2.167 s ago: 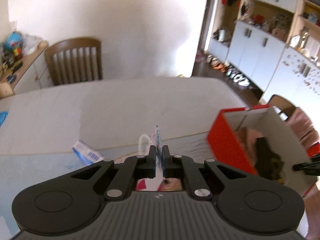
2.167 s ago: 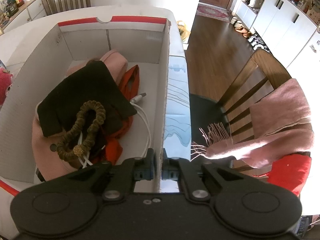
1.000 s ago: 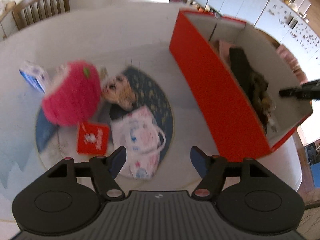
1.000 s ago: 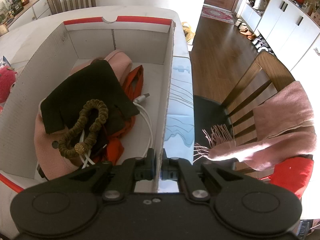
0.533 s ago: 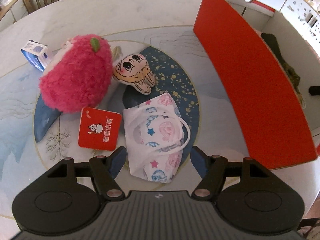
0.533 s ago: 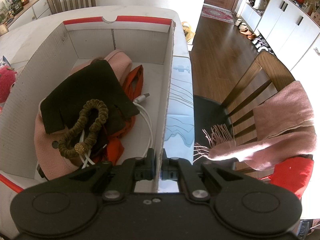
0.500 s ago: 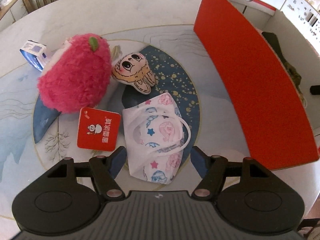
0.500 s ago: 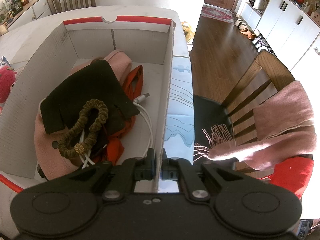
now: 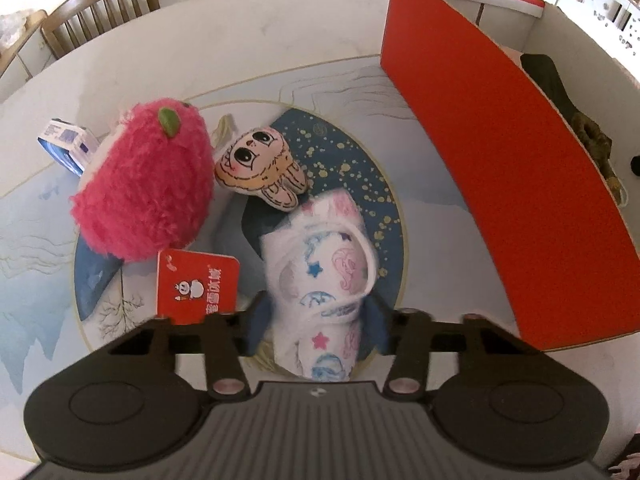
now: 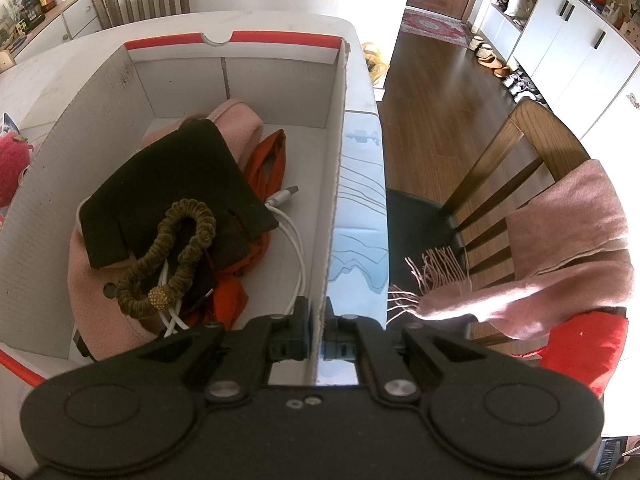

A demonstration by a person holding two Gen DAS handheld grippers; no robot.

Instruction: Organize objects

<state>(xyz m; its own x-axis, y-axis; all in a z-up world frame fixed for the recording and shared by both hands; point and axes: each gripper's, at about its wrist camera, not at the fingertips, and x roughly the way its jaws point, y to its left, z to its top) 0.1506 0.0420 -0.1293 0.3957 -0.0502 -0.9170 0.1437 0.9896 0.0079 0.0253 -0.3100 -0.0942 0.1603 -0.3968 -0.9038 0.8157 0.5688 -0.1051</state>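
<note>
Since half a second ago, the left gripper [image 9: 316, 320] has come lower and its jaws have just been closing; now both blue pads touch the sides of the printed face mask [image 9: 320, 276], which bunches up between them on the table [image 9: 280, 40]. At 10 o'clock from the mask sits the pink plush toy [image 9: 144, 184]; at 2 o'clock stands the red box [image 9: 500, 160]. The right gripper [image 10: 316, 334] pinches the box wall.

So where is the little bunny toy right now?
In the left wrist view the bunny toy lies on the table left of the red box, squeezed between the pink fluffy plush and the patterned face mask.
</note>
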